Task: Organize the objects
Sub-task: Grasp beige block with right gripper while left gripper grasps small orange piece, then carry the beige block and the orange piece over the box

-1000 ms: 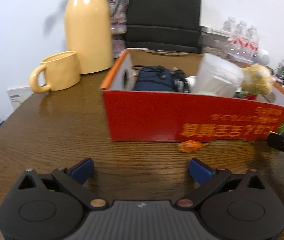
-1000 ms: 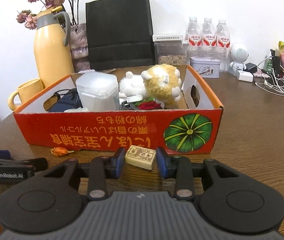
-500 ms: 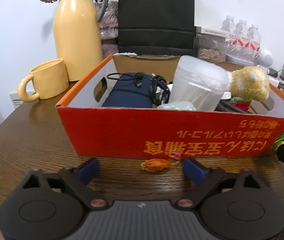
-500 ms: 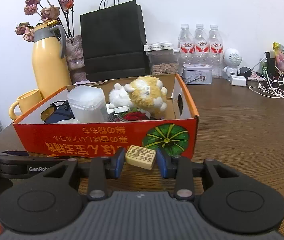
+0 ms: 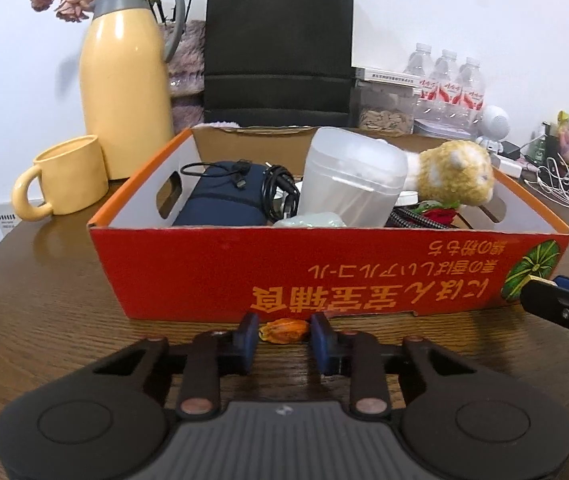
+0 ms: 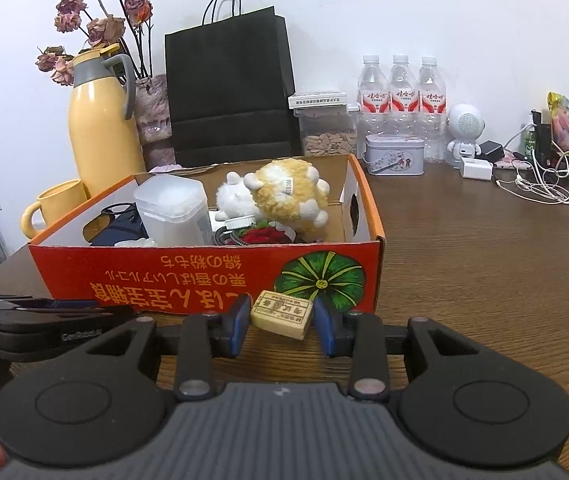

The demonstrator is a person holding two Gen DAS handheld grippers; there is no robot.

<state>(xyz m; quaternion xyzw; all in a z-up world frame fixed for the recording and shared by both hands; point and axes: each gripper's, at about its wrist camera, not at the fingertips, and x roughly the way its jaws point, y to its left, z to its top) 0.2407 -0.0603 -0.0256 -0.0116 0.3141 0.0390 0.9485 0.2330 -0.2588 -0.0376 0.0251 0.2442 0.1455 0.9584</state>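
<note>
The left gripper (image 5: 282,334) has just been closing its jaws around the small orange object (image 5: 283,330), which lies on the table (image 5: 44,312) just before the red box (image 5: 316,272) — the blue pads seem at its ends, though firm pressing I cannot confirm. The right gripper (image 6: 281,318) holds the beige block (image 6: 281,314) between narrow jaws. To do this well, finish the squeeze gently, lift straight up, then clear the box wall before releasing inside.

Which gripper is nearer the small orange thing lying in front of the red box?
Left. The left gripper has just been closing around the small orange thing, which sits between its fingers. The right gripper is off to that side, holding a tan block.
</note>
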